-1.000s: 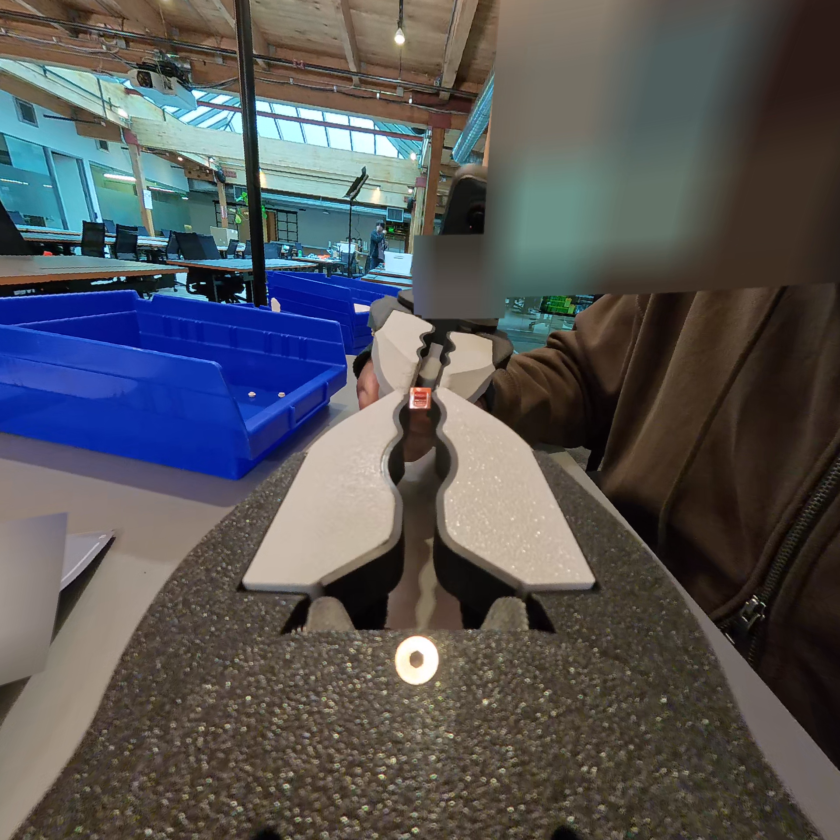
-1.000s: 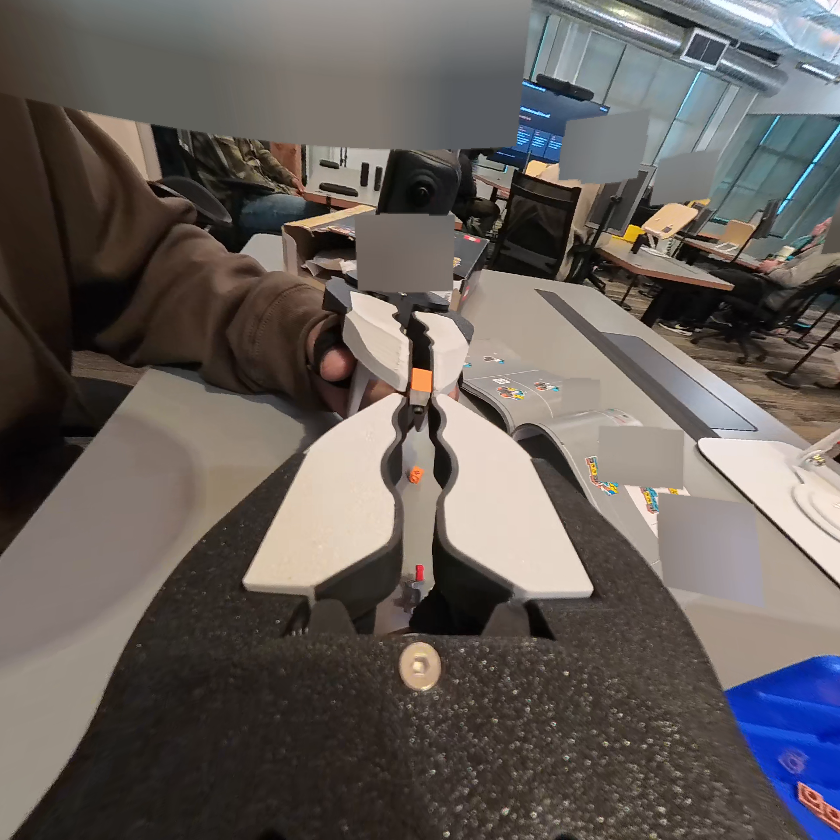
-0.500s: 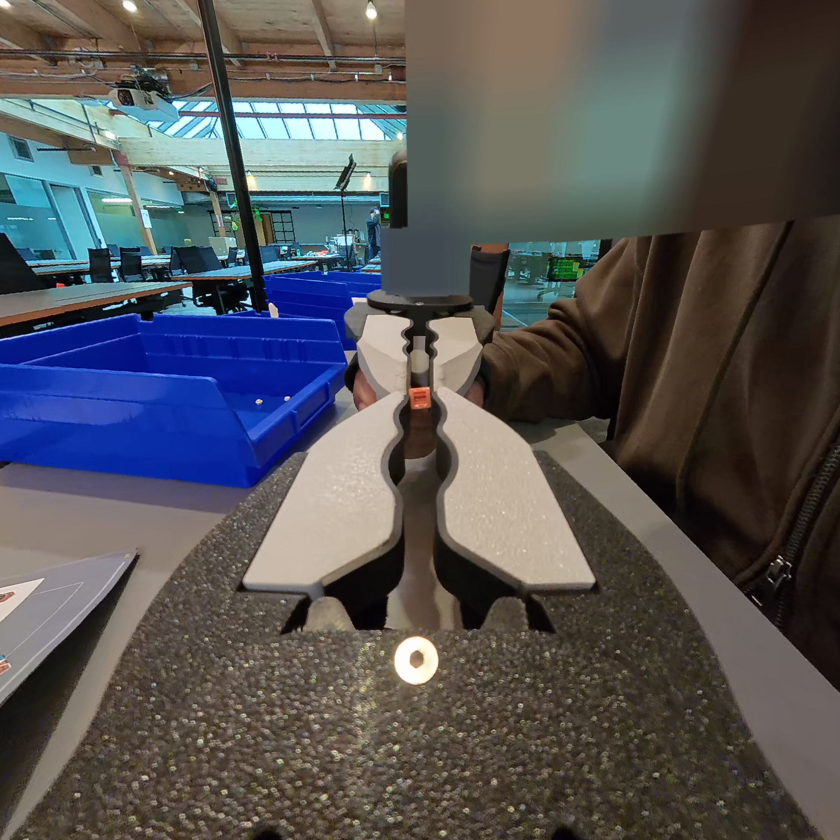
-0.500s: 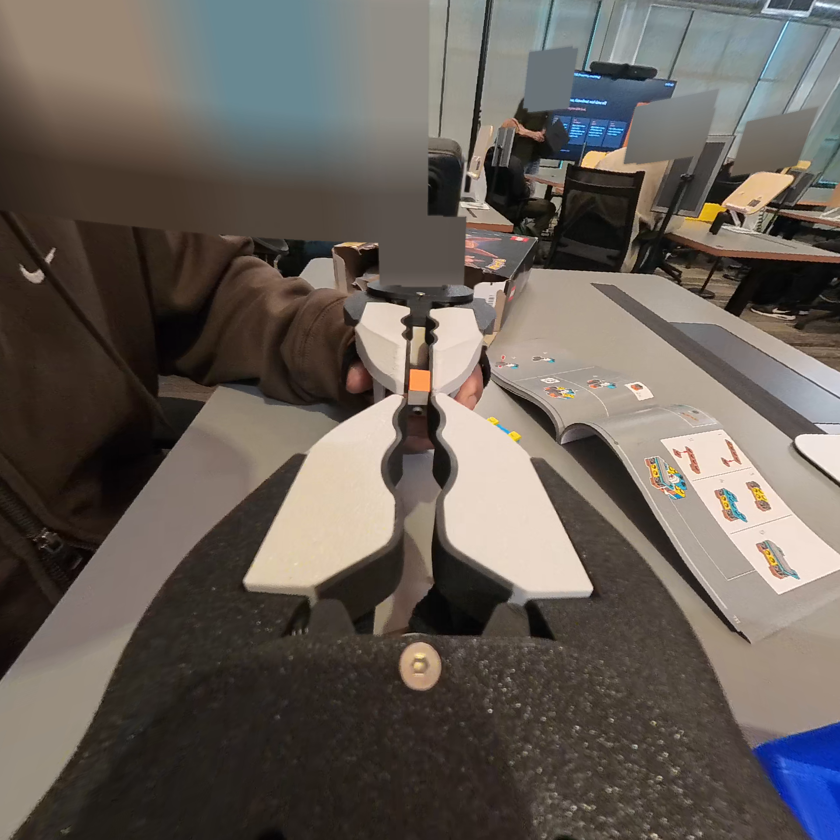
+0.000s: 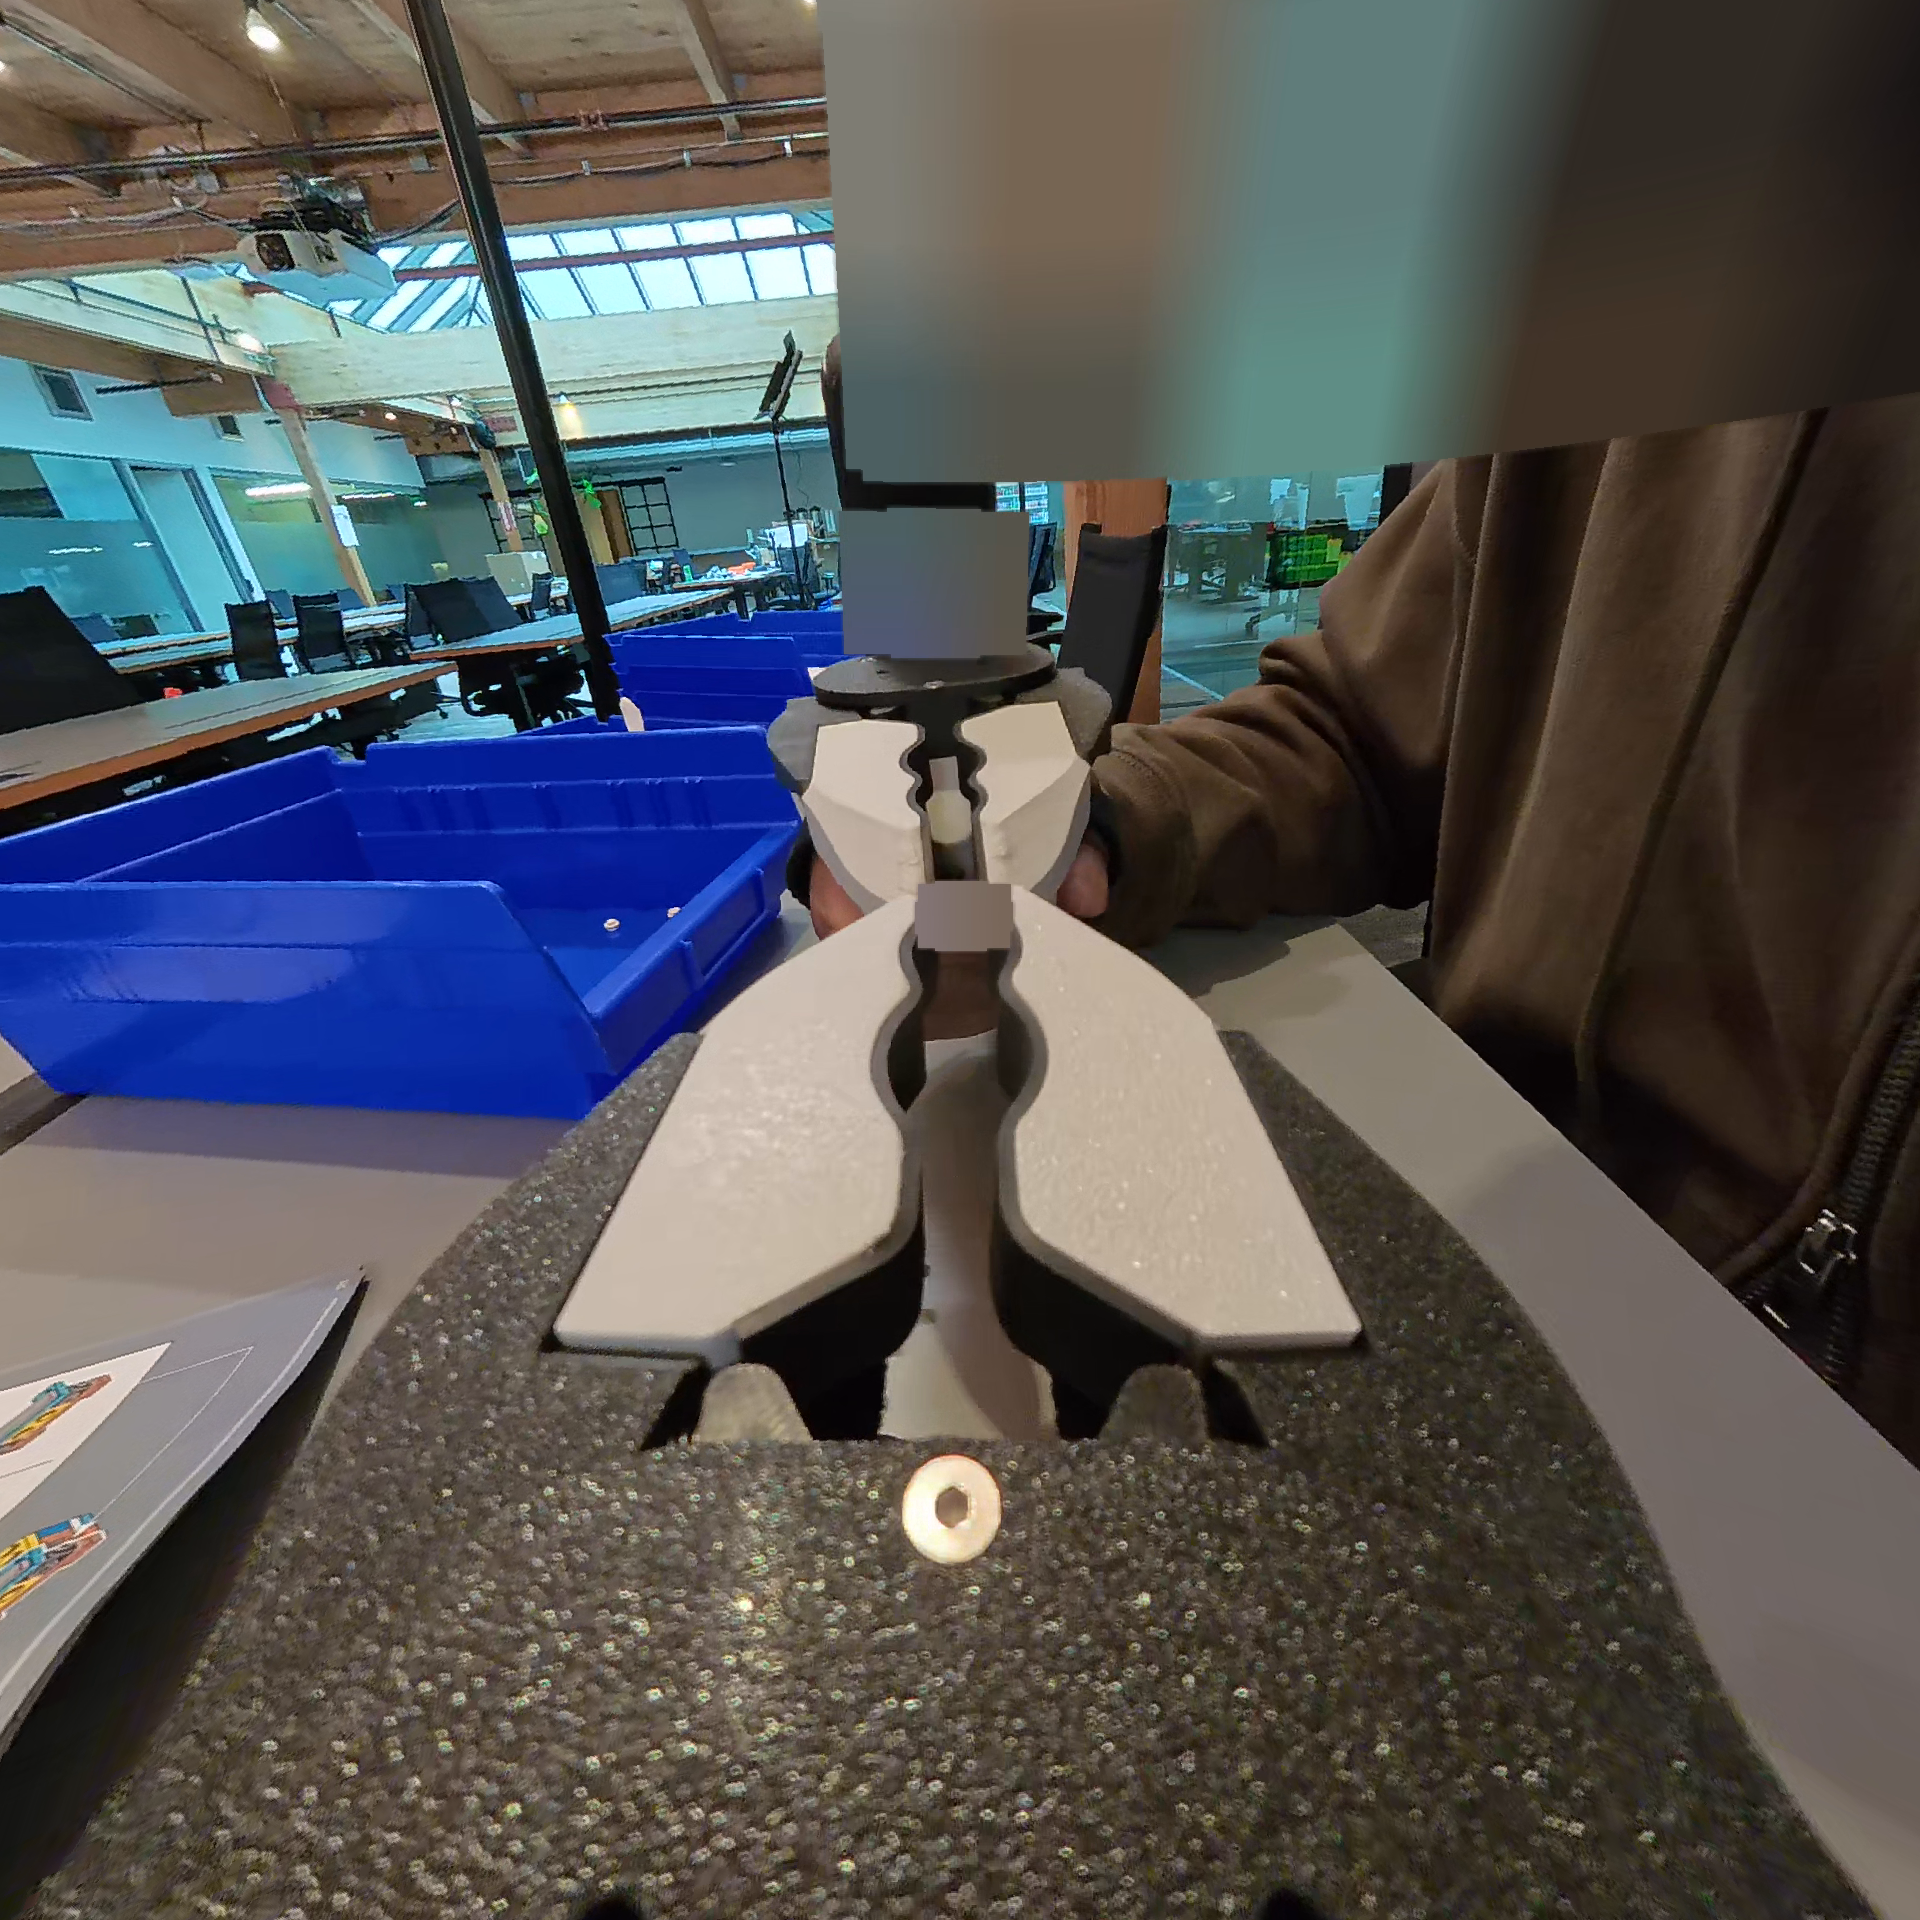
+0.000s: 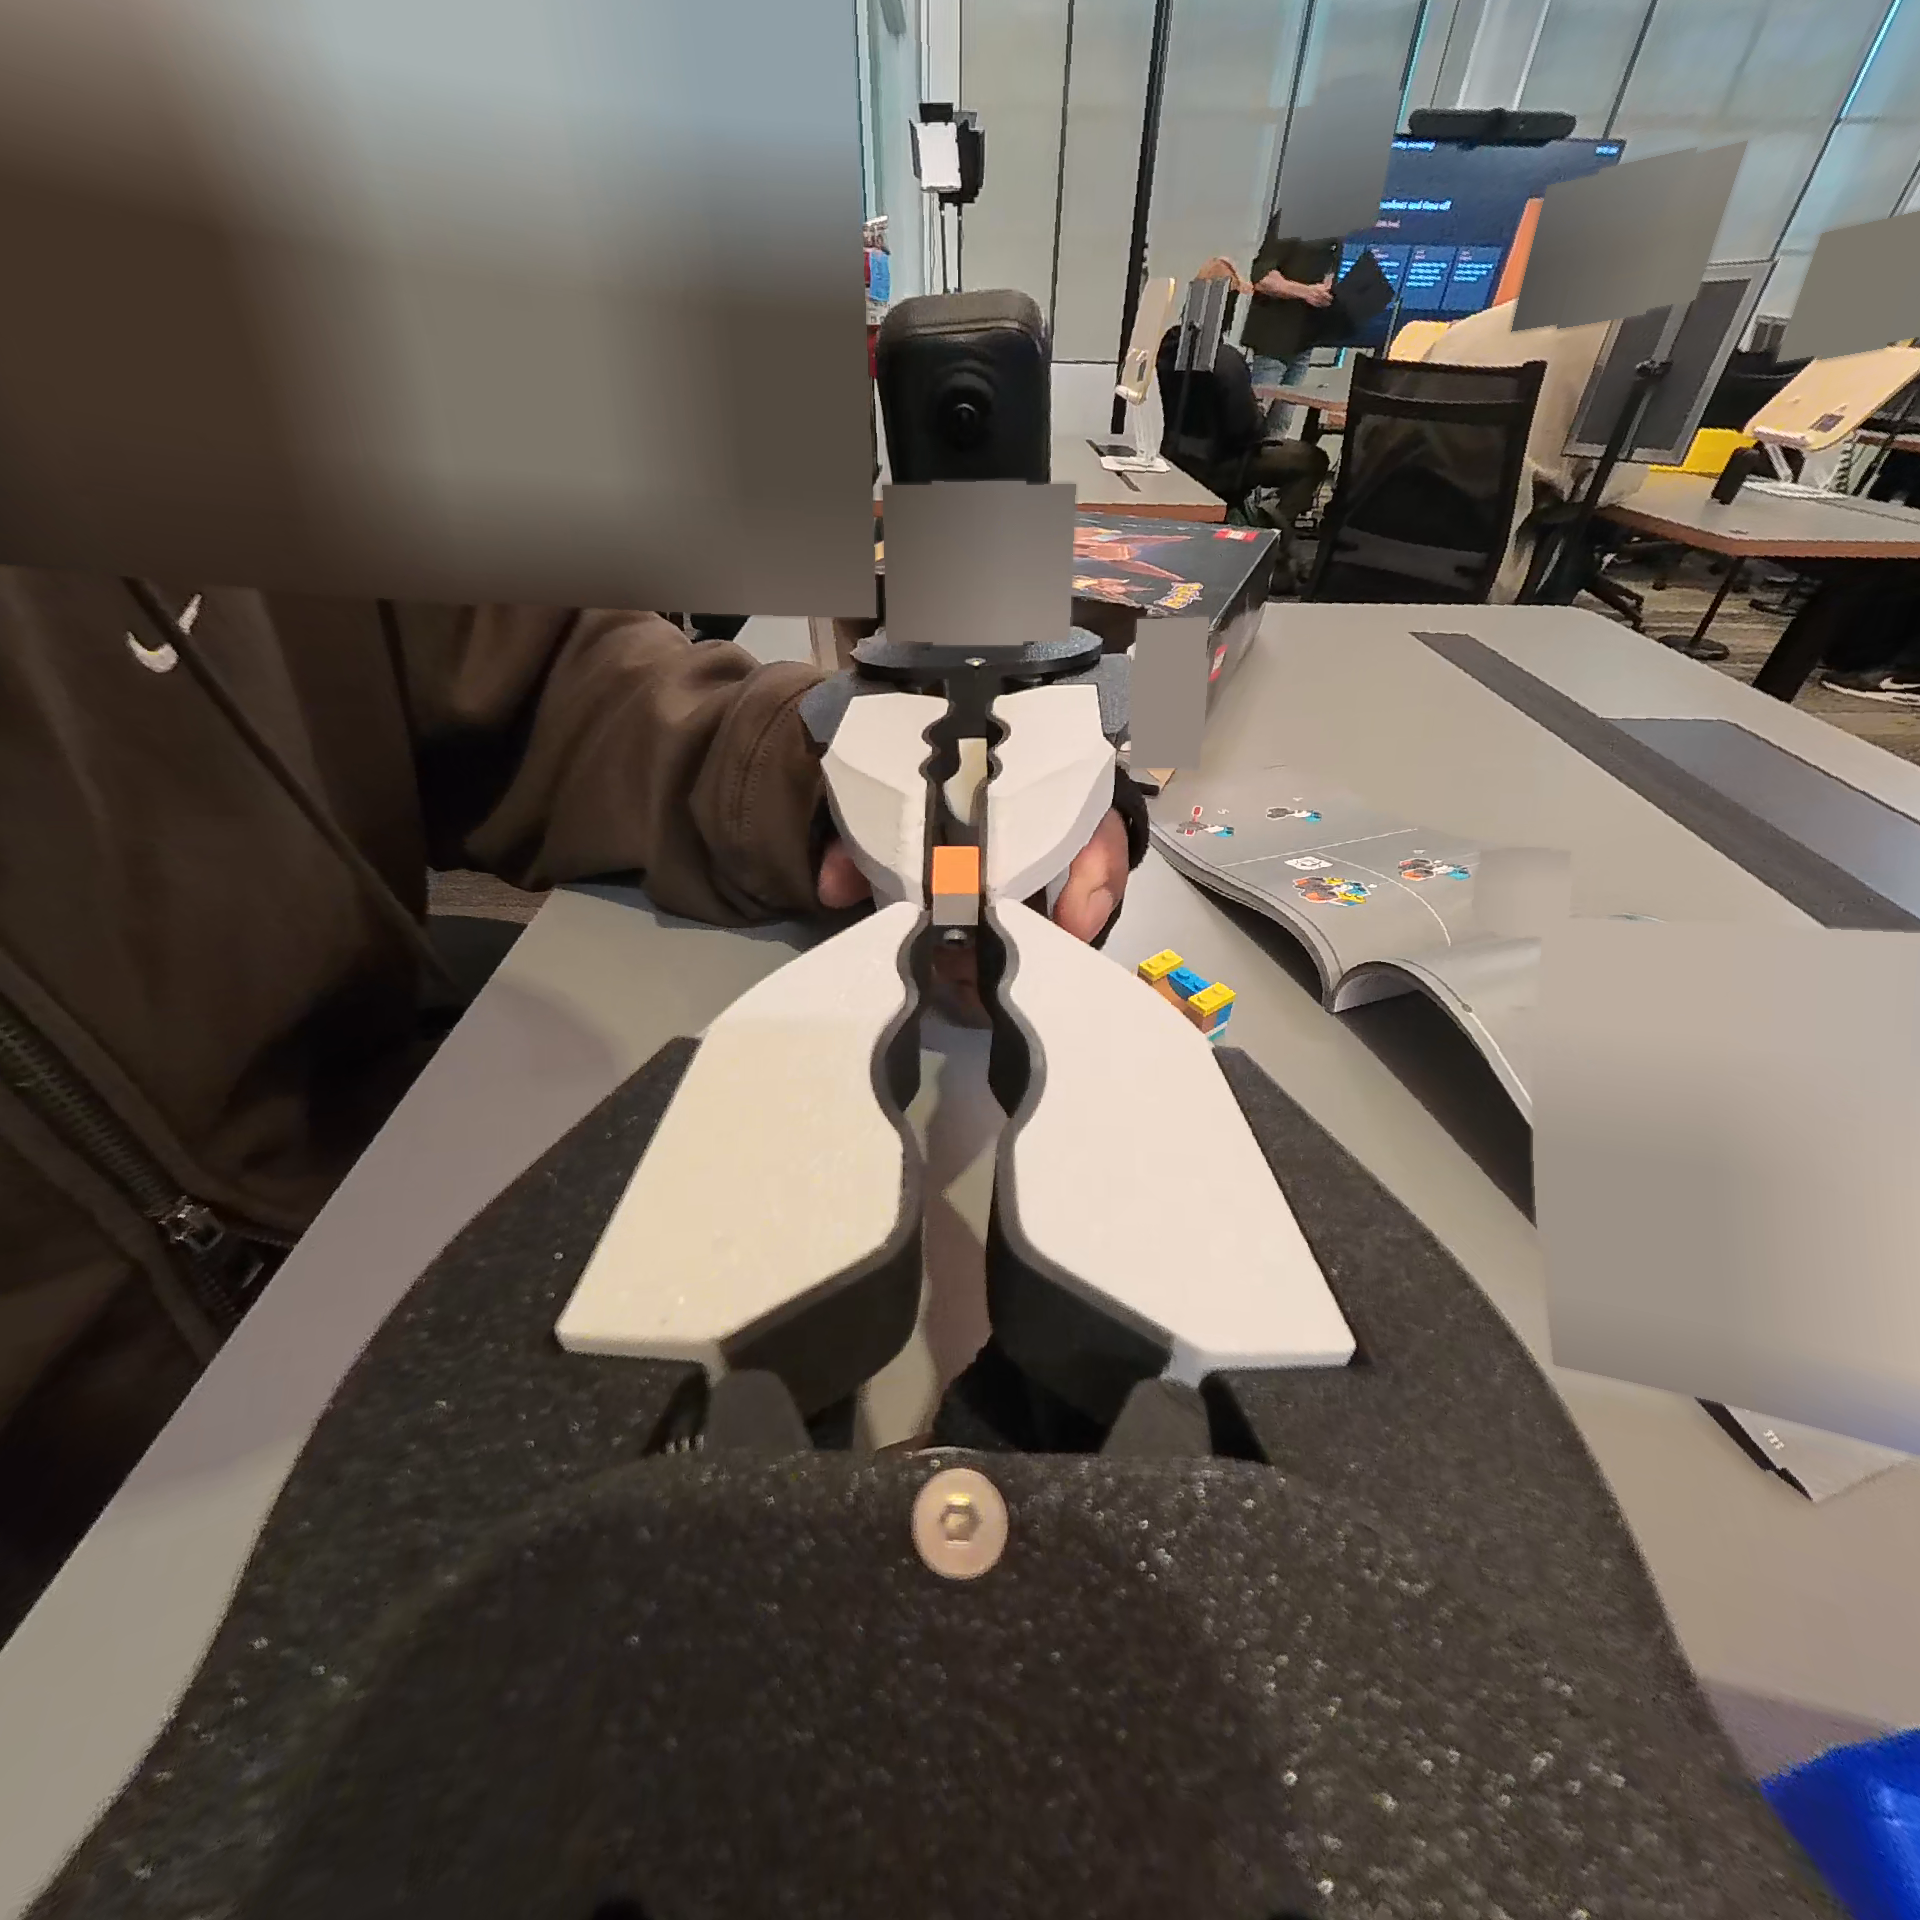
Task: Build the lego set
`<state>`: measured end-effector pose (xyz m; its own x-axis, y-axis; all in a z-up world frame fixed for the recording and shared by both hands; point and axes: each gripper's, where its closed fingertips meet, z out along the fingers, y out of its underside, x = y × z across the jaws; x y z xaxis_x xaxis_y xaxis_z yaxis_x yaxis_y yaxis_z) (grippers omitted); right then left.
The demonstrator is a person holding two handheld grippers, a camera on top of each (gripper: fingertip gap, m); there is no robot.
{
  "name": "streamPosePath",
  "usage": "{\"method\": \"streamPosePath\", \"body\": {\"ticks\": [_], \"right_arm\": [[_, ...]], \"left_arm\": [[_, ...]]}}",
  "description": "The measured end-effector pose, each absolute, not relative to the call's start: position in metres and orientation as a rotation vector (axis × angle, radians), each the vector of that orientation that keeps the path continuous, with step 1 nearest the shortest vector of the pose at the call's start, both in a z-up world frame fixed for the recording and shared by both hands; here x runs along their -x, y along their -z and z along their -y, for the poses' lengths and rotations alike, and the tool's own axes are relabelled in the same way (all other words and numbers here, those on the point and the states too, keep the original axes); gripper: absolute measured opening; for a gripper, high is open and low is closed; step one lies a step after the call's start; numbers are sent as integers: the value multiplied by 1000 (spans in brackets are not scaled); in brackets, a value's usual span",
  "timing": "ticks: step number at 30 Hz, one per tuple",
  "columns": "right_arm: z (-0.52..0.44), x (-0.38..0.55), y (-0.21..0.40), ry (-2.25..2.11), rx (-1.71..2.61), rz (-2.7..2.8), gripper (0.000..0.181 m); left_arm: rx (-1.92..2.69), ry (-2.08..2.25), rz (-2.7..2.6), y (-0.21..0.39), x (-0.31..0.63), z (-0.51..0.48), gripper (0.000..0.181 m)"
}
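My two grippers meet tip to tip above the grey table [image 6: 623,997]. In the right wrist view my right gripper [image 6: 954,920] is shut on a small grey piece [image 6: 954,910]. A small orange brick [image 6: 956,871] sits directly against that piece, held in the shut tips of my left gripper [image 6: 958,854] opposite. In the left wrist view my left gripper [image 5: 962,927] is shut, and a grey patch hides what is at its tips. The right gripper [image 5: 948,868] faces it, shut. A small yellow and blue brick assembly [image 6: 1190,987] lies on the table.
An open instruction booklet [image 6: 1351,894] lies right of the assembly, with the set's box [image 6: 1174,582] behind it. Blue bins [image 5: 416,914] stand at the left in the left wrist view, with a booklet corner [image 5: 125,1455] near them. The person's brown sleeve [image 5: 1299,790] is close behind the grippers. The tips of both grippers are at nearly the same place.
Both grippers stayed shut and tip to tip while swinging together. The booklet came into the lower left of the left view, and the brick assembly came into the right view.
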<state>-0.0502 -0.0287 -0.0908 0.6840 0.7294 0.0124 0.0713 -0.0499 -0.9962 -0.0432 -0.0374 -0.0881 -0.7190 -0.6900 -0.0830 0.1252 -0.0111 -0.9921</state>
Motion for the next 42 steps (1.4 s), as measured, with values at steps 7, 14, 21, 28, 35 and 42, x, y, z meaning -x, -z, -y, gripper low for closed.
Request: {"method": "streamPosePath", "body": {"ticks": [7, 14, 21, 28, 35, 42], "right_arm": [[27, 49, 91, -531, 1543, 700, 7], [27, 48, 91, -490, 1542, 708, 7], [26, 48, 92, -451, 1545, 720, 7], [26, 48, 91, -444, 1542, 723, 7], [27, 49, 92, -469, 1545, 721, 7], [38, 39, 121, -437, 1718, 864, 7]], "left_arm": [[621, 1814, -1680, 88, 42, 36, 8], [634, 1831, -1676, 88, 42, 36, 8], [649, 1836, -1677, 88, 41, 35, 8], [643, 1837, -1676, 88, 41, 35, 8], [633, 1832, -1682, 88, 42, 36, 8], [680, 1763, -1707, 87, 41, 27, 24]]}}
